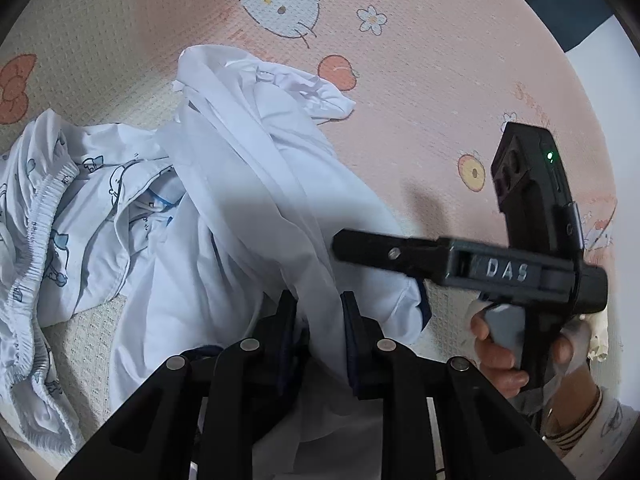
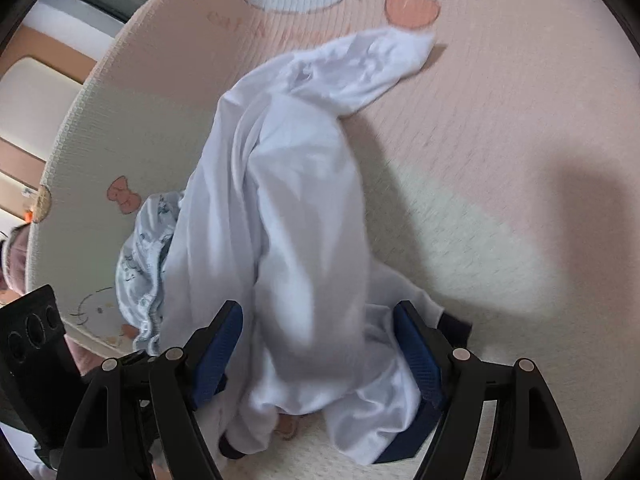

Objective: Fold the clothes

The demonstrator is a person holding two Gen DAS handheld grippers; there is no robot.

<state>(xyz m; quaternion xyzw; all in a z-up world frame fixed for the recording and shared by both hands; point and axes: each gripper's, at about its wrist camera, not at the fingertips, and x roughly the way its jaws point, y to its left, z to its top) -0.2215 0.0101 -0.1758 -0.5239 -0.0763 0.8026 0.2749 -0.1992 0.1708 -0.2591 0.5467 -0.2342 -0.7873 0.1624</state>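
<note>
Now left gripper point(image 1: 318, 330) jaws pinching thin white shirt point(image 1: 256, 216); right gripper point(image 2: 320, 354) jaws spread over it.

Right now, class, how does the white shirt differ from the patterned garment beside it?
The white shirt is plain, while the patterned garment carries small blue cartoon prints. The shirt is pinched in the left gripper; the garment lies untouched. The garment shows a gathered elastic edge; the shirt has dark trim. Both lie crumpled and unfolded on the pink mat.
</note>
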